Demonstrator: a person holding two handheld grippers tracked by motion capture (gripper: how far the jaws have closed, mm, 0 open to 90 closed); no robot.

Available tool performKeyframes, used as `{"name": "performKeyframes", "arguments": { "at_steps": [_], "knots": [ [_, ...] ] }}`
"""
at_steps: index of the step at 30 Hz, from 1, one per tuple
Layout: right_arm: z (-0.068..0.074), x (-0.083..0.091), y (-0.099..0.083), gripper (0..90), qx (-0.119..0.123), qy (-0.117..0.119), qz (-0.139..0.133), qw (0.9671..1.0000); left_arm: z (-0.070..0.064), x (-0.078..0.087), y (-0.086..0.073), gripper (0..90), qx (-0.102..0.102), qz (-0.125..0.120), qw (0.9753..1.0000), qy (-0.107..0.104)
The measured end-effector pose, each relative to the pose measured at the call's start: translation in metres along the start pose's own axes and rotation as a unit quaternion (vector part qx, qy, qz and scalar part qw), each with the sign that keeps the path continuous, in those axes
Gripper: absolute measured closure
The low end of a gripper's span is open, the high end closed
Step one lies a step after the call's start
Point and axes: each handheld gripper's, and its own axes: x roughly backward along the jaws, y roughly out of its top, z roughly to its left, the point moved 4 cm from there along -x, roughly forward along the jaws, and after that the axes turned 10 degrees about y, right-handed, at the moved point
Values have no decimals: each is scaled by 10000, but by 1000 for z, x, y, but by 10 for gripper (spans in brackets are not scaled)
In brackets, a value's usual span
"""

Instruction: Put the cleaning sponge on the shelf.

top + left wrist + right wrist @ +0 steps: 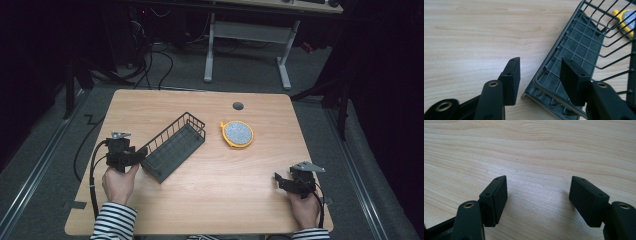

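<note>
A black wire basket (175,145) lies at a slant on the wooden table (210,200), left of centre. My left gripper (141,153) is open at its near left corner. In the left gripper view the gripper (540,72) straddles the basket (584,45) rim, one jaw outside over the wood, the other over the basket floor, neither clamped on the wire. A round yellow scrubber (237,134) with a grey middle lies right of the basket, and the scrubber (627,18) shows through the wires. My right gripper (278,179) is open near the front right, and the gripper (539,192) has only bare wood between its jaws.
A dark cable hole (238,106) sits in the tabletop near the far edge. Beyond the table stand a white desk frame (285,65) and loose cables (150,60) on the floor. Bare wood stretches between the basket and my right gripper.
</note>
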Motion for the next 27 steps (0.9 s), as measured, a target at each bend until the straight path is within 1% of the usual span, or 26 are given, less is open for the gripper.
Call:
{"name": "performKeyframes", "arguments": {
  "at_steps": [2,6,8,14,21,27],
  "knots": [
    [0,0,0,312,5,1,0,10000,0,-2,-1,521,10,84,9999,62],
    [0,0,0,311,10,4,-1,10000,-2,-2,-2,521,28,134,9998,121],
    [0,0,0,311,15,5,0,10000,-2,-2,-2,541,35,129,9999,98],
    [0,0,0,311,18,8,0,10000,-6,-3,-3,653,73,79,9999,-24],
    [0,0,0,310,20,8,0,10000,-5,-3,-3,677,102,84,9999,-59],
    [0,0,0,311,19,8,2,10000,-5,-2,-4,680,96,64,9999,-106]
  ]
}}
